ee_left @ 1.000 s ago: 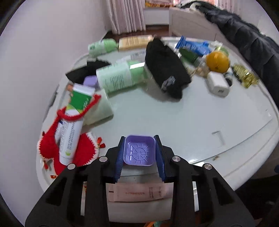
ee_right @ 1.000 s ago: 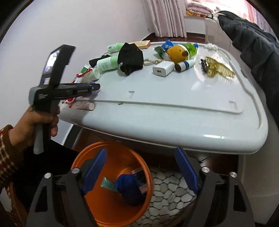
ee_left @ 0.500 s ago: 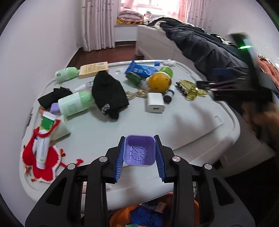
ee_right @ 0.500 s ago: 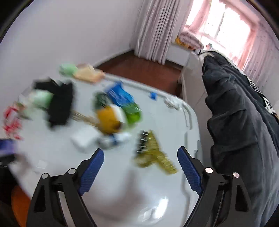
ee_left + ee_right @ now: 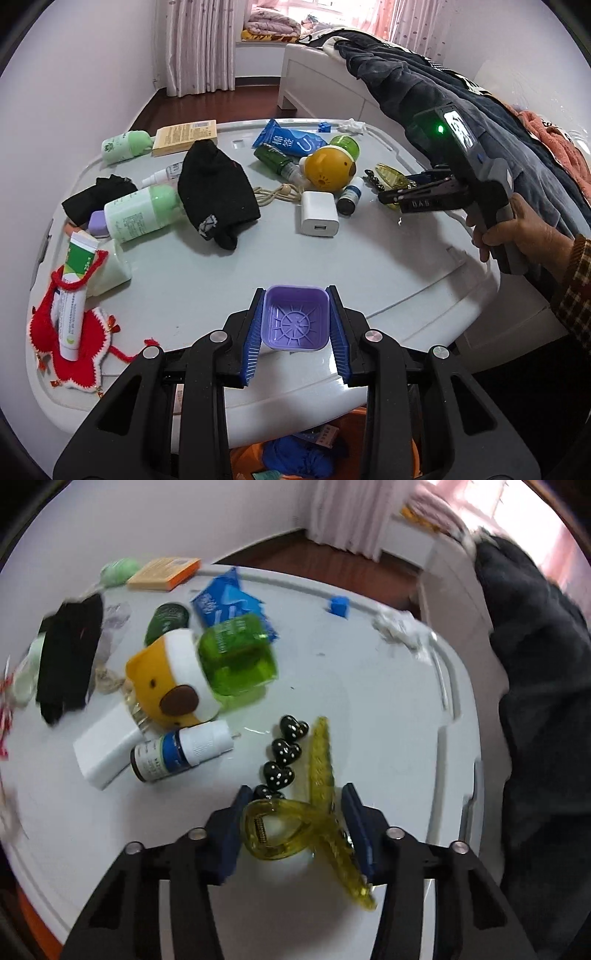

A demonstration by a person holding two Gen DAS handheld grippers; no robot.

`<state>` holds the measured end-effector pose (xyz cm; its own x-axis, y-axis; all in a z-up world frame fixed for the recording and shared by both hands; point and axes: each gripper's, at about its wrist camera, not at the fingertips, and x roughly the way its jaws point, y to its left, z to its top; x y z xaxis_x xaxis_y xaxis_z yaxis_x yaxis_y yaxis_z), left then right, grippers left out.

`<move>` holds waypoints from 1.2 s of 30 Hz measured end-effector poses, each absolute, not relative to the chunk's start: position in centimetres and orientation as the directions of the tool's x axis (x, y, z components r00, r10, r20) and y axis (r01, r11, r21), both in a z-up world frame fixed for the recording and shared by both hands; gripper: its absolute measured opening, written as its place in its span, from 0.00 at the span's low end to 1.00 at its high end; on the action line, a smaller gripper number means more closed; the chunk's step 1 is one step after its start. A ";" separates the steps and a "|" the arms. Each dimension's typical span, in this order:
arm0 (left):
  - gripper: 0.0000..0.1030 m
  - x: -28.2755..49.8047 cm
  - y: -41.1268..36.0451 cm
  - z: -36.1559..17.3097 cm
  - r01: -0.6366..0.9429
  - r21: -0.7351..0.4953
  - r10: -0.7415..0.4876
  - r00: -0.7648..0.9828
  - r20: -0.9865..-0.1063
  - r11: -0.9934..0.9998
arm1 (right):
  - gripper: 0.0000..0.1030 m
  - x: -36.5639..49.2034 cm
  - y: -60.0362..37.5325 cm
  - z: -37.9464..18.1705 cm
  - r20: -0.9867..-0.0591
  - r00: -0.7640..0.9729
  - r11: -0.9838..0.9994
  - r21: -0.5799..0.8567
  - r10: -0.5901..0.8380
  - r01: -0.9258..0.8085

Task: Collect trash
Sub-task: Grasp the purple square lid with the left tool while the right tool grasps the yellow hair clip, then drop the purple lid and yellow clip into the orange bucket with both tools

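A second ago my right gripper [image 5: 291, 827] hung spread over the orange bin below the table edge; now it has swung up to the table [image 5: 388, 266] and sits around the yellow hair clip [image 5: 291, 830], low in the centre of the right view. Its jaws have drawn in from that wide spread, and the blue pads flank the clip's looped end closely. I cannot tell whether they press it yet (the frame is a little blurred). A string of black heart beads [image 5: 282, 751] lies just beside the clip, touching it near the left pad.

My left gripper [image 5: 295, 328] has hardly changed its grip: it pinches the purple cup [image 5: 294, 319], lower centre of the left view, the open mouth facing the camera. It has risen and pulled back, so the bin [image 5: 251, 454] shows at the bottom edge, under the fingers.

So I judge the cup is nearly ready to drop, and the clip is next to go.

In the left view, my right hand [image 5: 517, 229] is at the right edge, gripper pointing leftward and low over the table.
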<state>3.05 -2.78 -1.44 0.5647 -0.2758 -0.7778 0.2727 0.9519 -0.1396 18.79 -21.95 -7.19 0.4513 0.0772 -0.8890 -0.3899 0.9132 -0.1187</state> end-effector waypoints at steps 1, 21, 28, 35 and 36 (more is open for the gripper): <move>0.31 3.0 -2.8 -1.4 0.270 -0.139 -0.274 0.568 -0.776 0.953 | 0.46 18.5 -21.9 -7.2 -0.891 0.449 0.917 -0.118 0.072 -0.382; 0.31 -7.9 -0.8 -2.0 0.282 -0.202 -0.291 0.323 -0.901 0.938 | 0.46 -6.4 -13.6 -3.3 -0.835 0.293 0.807 0.263 0.465 -0.529; 0.32 -12.7 -0.7 -5.9 0.243 -0.197 -0.244 0.181 -0.953 0.950 | 0.47 -10.9 -10.9 -7.9 -0.889 0.152 0.761 0.268 0.432 -0.591; 0.64 -13.0 1.2 -7.5 0.107 -0.205 -0.219 0.148 -0.964 0.973 | 0.79 -10.8 -11.3 -8.6 -0.890 0.169 0.772 0.256 0.423 -0.581; 0.64 -12.8 1.8 -6.9 0.091 -0.210 -0.224 0.179 -0.958 0.973 | 0.79 -10.7 -11.6 -8.3 -0.884 0.184 0.776 0.256 0.429 -0.576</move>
